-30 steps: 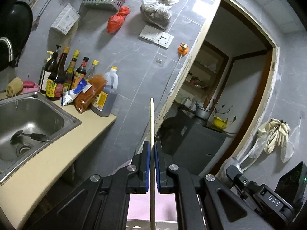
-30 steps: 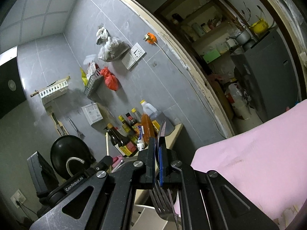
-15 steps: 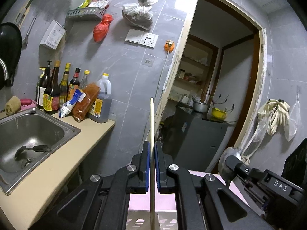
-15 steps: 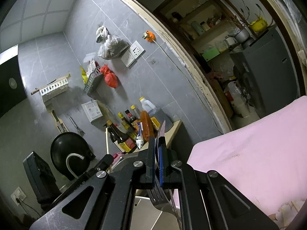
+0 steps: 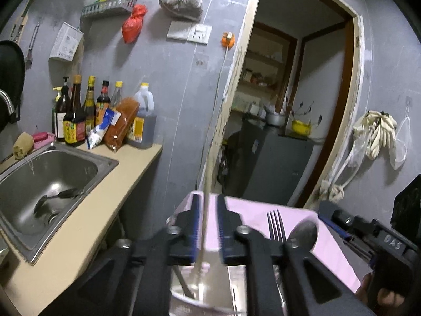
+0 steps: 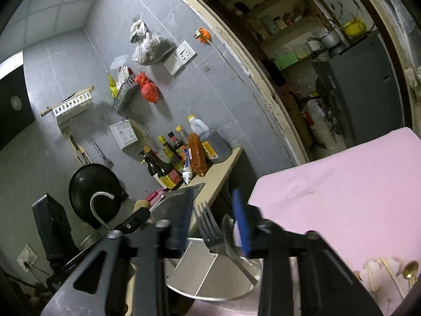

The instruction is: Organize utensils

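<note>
pink-covered bench (image 6: 342,189) carries the steel holder (image 6: 210,271); both grippers' jaws are opening, releasing chopstick (image 5: 206,184) and fork (image 6: 208,221) upright inside.

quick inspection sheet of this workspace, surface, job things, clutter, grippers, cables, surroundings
surface: pink cloth over the table, stained near its close edge.
job's things: metal utensil holder with dividers; fork and spoon stand in it; chopstick upright, its foot in the holder; gold spoon and loose chopsticks on the cloth.
clutter: sauce bottles and packets on the counter; a utensil in the sink.
grippers: left gripper opening, chopstick between the pads, not pressed; right gripper opening, fork between the pads, free.
cables: white cord from the orange plug.
surroundings: grey tiled wall, open doorway, hanging bags.
</note>
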The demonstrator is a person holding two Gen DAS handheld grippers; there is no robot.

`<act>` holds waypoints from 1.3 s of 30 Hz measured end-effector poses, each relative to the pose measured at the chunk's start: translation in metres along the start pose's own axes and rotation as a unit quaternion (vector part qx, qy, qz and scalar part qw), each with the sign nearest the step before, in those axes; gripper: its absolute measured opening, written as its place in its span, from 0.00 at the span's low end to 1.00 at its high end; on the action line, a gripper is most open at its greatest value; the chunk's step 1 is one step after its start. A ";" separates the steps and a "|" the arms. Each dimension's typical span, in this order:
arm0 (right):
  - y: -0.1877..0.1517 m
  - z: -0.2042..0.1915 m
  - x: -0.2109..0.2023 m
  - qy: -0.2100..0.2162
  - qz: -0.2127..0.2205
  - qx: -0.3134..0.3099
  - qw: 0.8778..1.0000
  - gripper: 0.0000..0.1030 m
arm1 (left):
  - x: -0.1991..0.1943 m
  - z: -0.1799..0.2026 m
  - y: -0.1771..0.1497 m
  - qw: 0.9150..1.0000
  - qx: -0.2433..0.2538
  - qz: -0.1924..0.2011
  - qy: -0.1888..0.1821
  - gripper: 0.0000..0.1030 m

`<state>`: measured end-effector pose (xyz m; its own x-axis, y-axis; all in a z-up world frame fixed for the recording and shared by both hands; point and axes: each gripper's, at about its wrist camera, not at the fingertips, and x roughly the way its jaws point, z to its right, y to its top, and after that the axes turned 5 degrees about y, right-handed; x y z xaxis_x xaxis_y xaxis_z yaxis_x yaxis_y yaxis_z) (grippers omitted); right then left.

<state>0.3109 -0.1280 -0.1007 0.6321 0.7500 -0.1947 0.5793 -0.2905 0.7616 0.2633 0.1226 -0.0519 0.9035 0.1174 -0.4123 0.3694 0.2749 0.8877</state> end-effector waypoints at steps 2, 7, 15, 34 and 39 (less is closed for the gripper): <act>0.001 -0.001 -0.007 -0.003 -0.003 -0.001 1.000 0.30 | -0.006 -0.001 -0.001 1.000 -0.010 -0.008 -0.012 0.44; 0.013 -0.009 -0.035 -0.018 0.001 -0.017 1.000 0.43 | -0.023 0.007 0.003 1.000 -0.011 -0.015 -0.007 0.55; 0.043 -0.014 -0.103 -0.075 0.032 -0.065 0.995 0.77 | -0.056 0.038 0.020 1.000 -0.015 0.003 -0.002 0.89; 0.082 0.015 -0.221 -0.218 0.041 -0.151 0.963 0.97 | -0.086 0.159 -0.021 0.996 0.073 0.036 -0.022 0.99; 0.077 0.039 -0.233 -0.239 0.022 -0.136 0.961 0.97 | -0.079 0.175 -0.047 0.996 0.079 0.003 -0.032 0.99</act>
<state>0.2282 -0.3485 -0.0208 0.8555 0.3619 -0.3704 0.4310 -0.1011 0.8967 0.2130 -0.0666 -0.0250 0.9161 0.0563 -0.3969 0.3884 0.1202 0.9136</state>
